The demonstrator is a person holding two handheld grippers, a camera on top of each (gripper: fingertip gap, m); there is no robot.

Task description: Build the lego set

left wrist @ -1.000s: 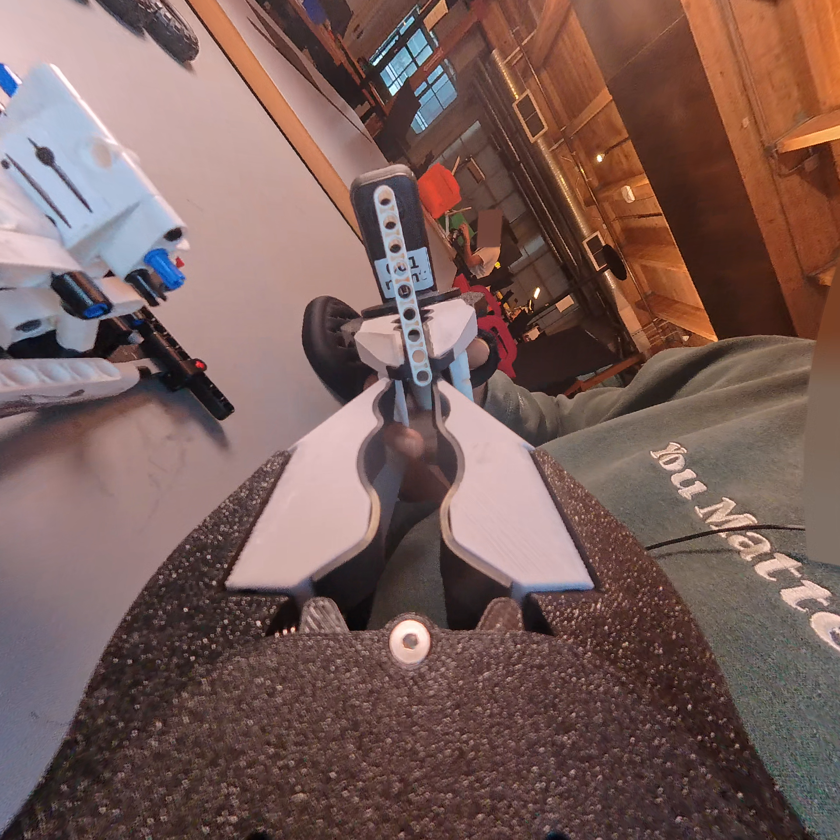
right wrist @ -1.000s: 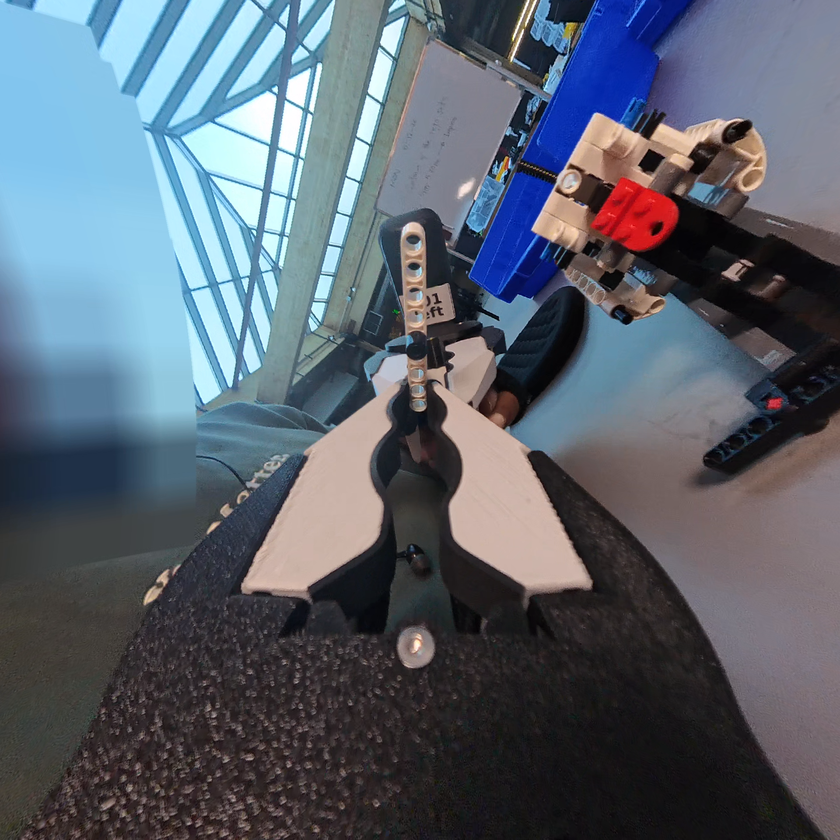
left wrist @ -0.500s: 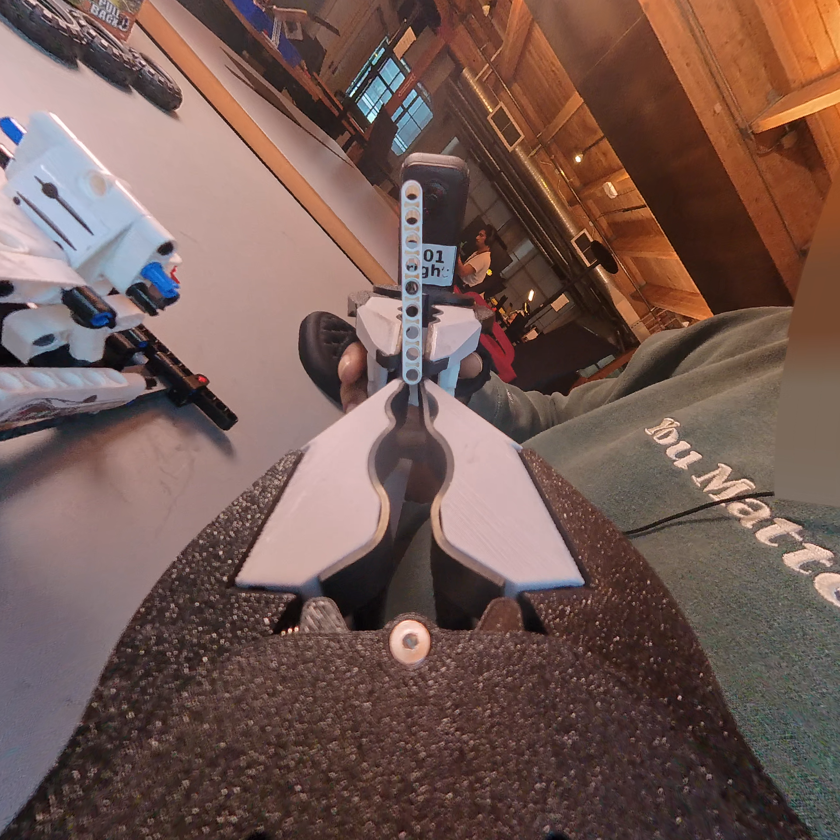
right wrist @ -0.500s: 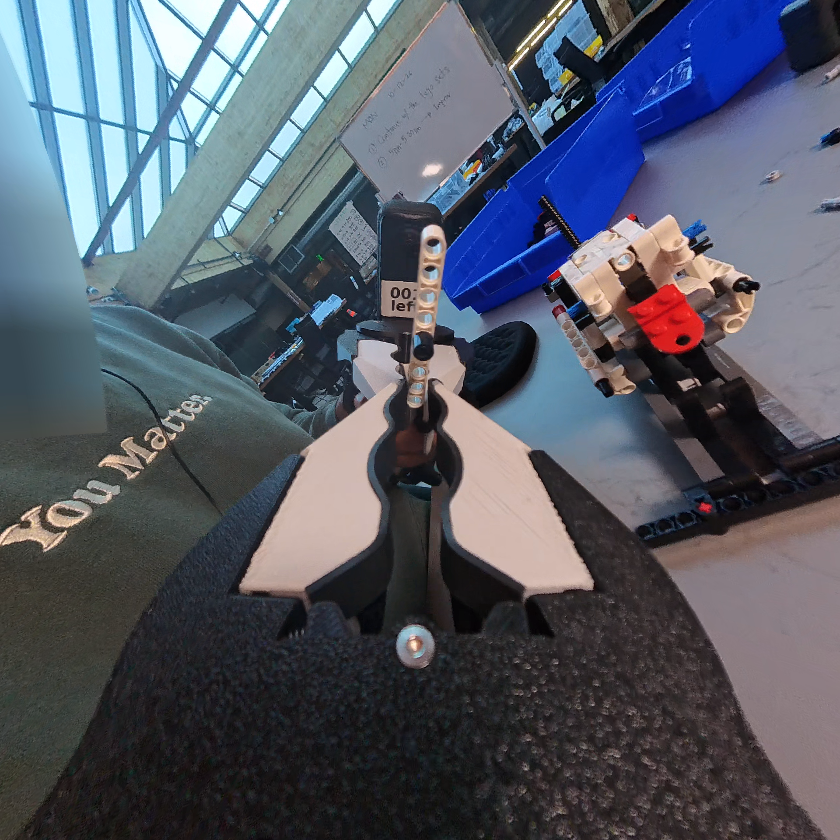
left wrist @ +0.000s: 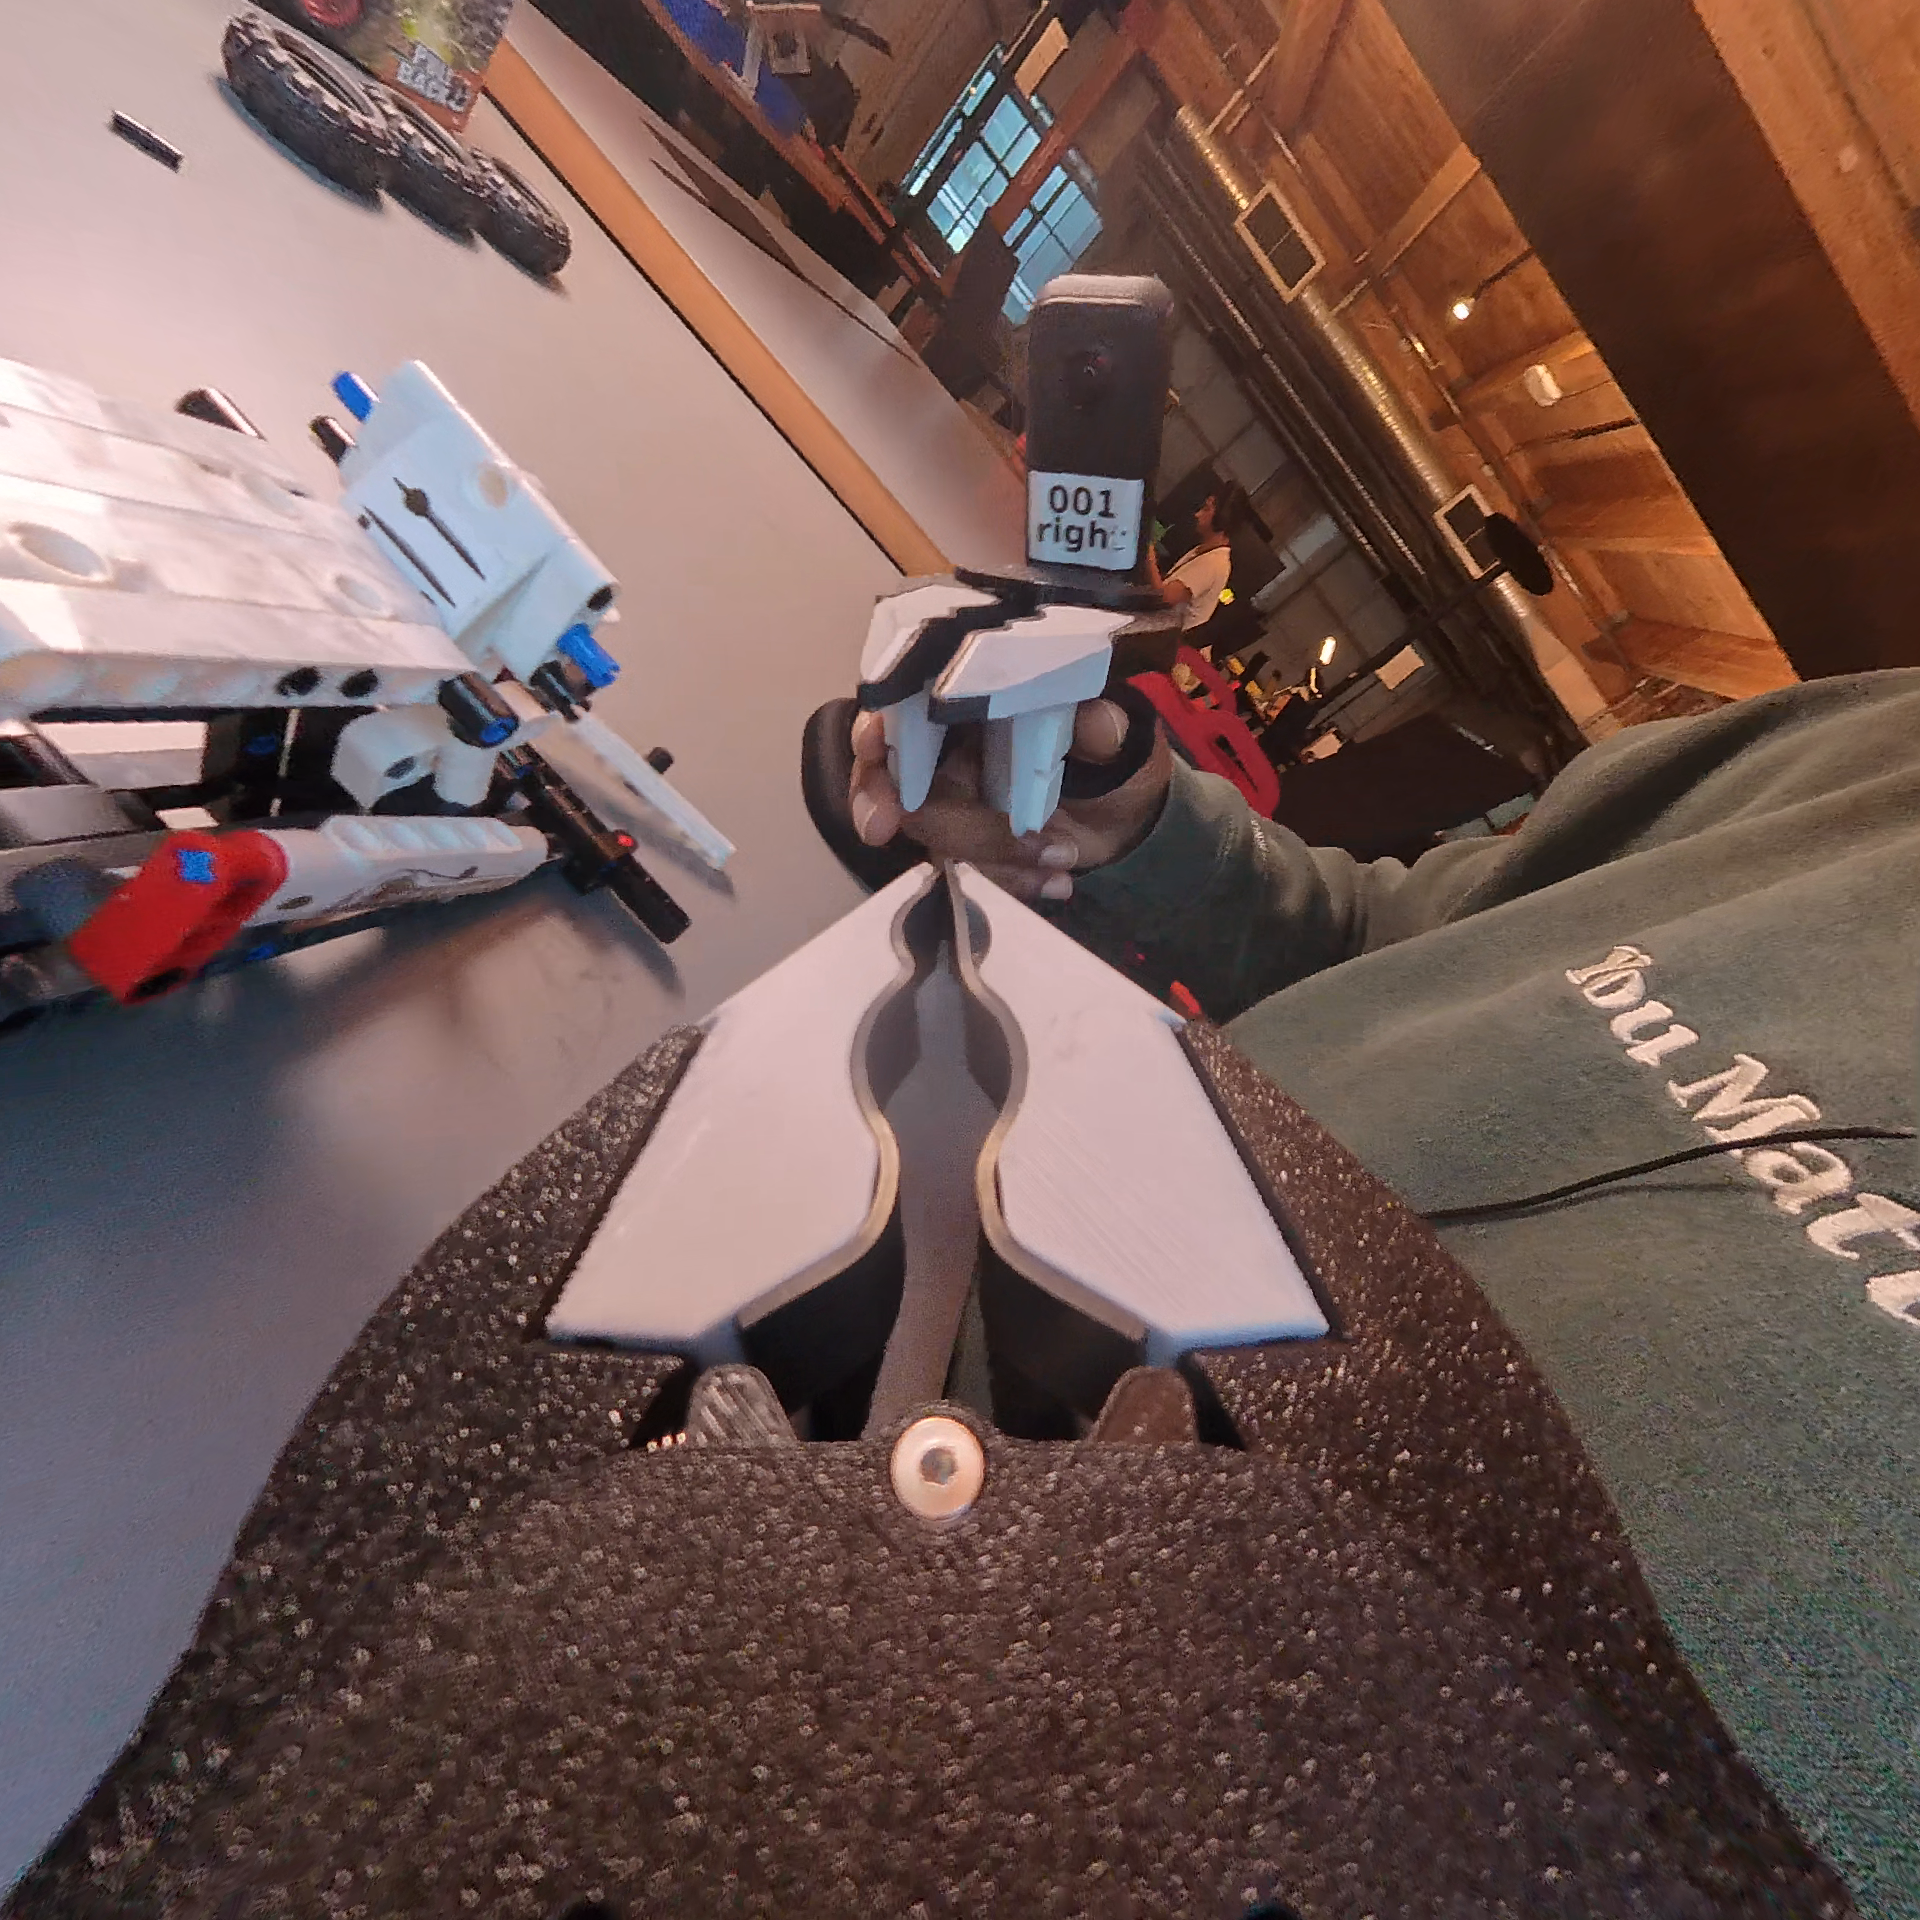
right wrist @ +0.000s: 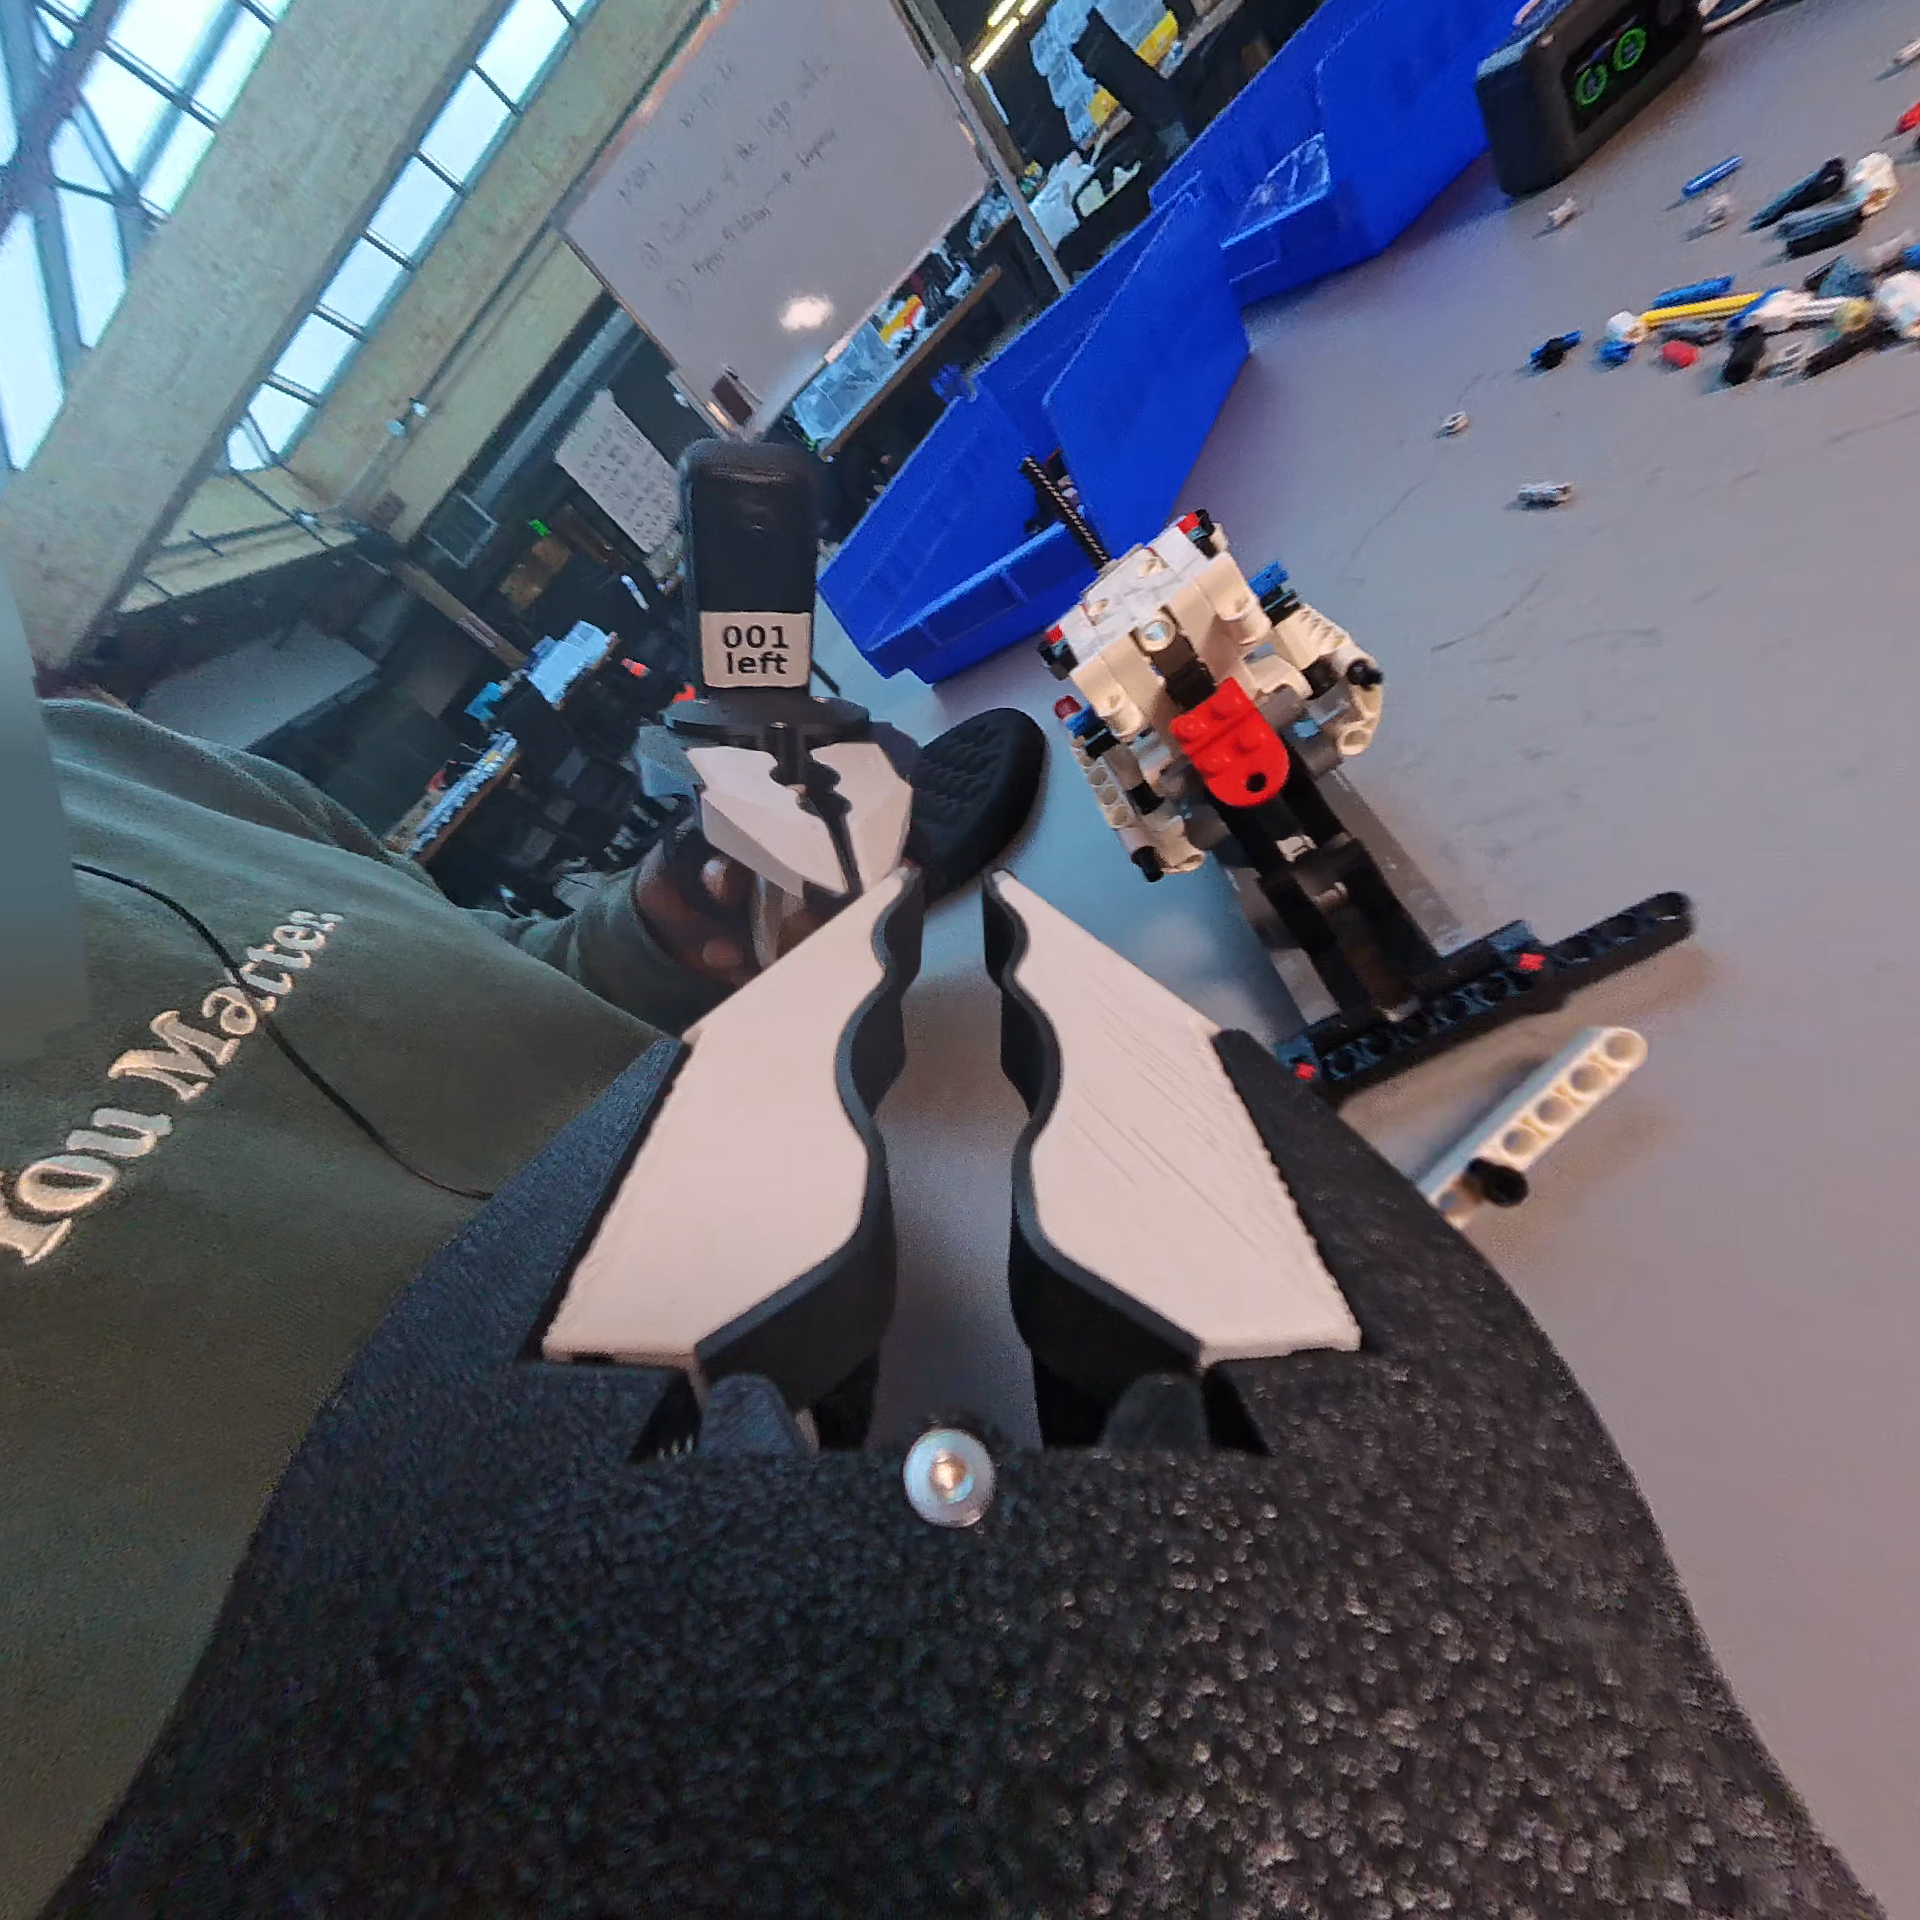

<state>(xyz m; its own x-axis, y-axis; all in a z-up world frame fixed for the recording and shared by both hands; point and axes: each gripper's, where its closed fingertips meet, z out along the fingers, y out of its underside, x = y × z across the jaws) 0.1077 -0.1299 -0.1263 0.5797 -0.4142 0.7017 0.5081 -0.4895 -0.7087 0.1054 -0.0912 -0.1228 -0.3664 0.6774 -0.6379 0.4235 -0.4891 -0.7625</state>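
- The lego model is cut off by the left edge of the left wrist view, so only its white front end, blue pins and a red piece show there; in the right wrist view it stands whole on the grey tabletop, seen end-on.
- The loose parts far across the tabletop are blurred — colours show, shapes do not.
- Left gripper: clenched, its two tips meeting with nothing between them. The model lies ahead and to its left, apart from it.
- Right gripper: released, a clear gap between its fingers and nothing in it. The model stands ahead and to its right, apart from it.
- A light grey beam with holes lies flat on the tabletop just right of the right gripper, beside the model's long black beam, not touching the gripper.
- Each gripper shows in the other's view, held by a hand — the fingers partly hidden behind it.
- A blue bin stands behind the model.
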